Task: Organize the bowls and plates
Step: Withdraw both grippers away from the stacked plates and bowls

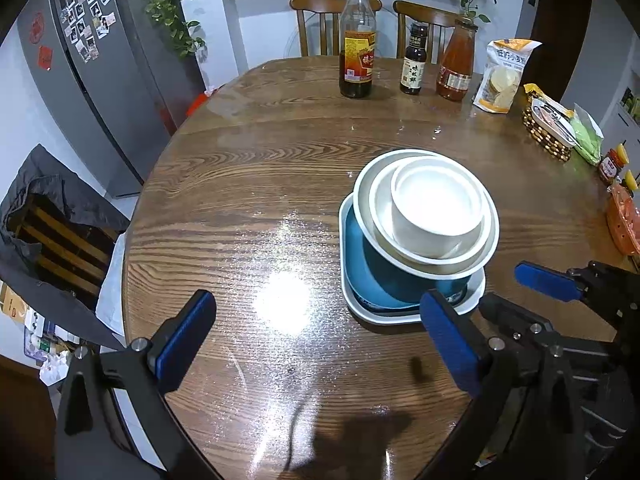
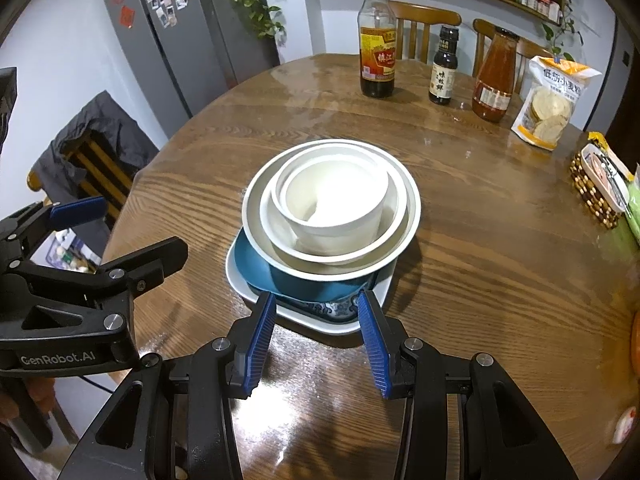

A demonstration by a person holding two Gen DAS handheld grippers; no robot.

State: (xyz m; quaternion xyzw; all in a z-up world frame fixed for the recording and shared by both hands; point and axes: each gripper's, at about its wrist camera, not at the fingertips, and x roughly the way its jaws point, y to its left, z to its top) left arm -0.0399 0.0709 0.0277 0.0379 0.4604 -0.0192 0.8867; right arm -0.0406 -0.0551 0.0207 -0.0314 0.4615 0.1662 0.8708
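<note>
Spanning the scene: round wooden table, bottles and snack bag sitting well apart at the far edge. Resting near its middle: square white plate, carrying blue dish, then wide white bowl, then small white bowl, nested and leaning slightly. Lying straight ahead of right gripper, nearer of the two, jaws parted, empty, just short of the plate's near rim. Hovering leftward, left gripper, spread wide, holding nothing.

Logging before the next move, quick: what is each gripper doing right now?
Left gripper: open wide, holding nothing, above the brown wooden table.
Right gripper: partly open, empty, just short of the white square plate.
</note>
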